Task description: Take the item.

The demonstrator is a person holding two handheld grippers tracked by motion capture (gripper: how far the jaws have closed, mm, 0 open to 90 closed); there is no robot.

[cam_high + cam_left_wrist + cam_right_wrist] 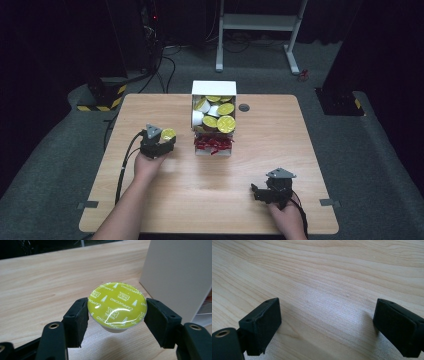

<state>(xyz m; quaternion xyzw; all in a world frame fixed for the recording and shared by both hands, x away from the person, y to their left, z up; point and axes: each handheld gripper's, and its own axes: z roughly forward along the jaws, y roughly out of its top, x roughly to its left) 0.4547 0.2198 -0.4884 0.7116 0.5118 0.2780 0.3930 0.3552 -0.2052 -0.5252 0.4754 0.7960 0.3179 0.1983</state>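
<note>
My left gripper (117,322) pinched a yellow coffee pod (117,305) by its thin rim, just above the surface (210,190) beside the white box (214,89). It could slip and tip out. My right gripper (327,325) sat spread and empty.

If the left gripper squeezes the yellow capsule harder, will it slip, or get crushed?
The capsule sits between the left gripper's jaws, held by its rim. Its glossy foil lid and rounded edge look slippery, so it may pop out. It is probably light, with a thin lid and a pale body that could dent, so a gentle grip seems safer.
</note>
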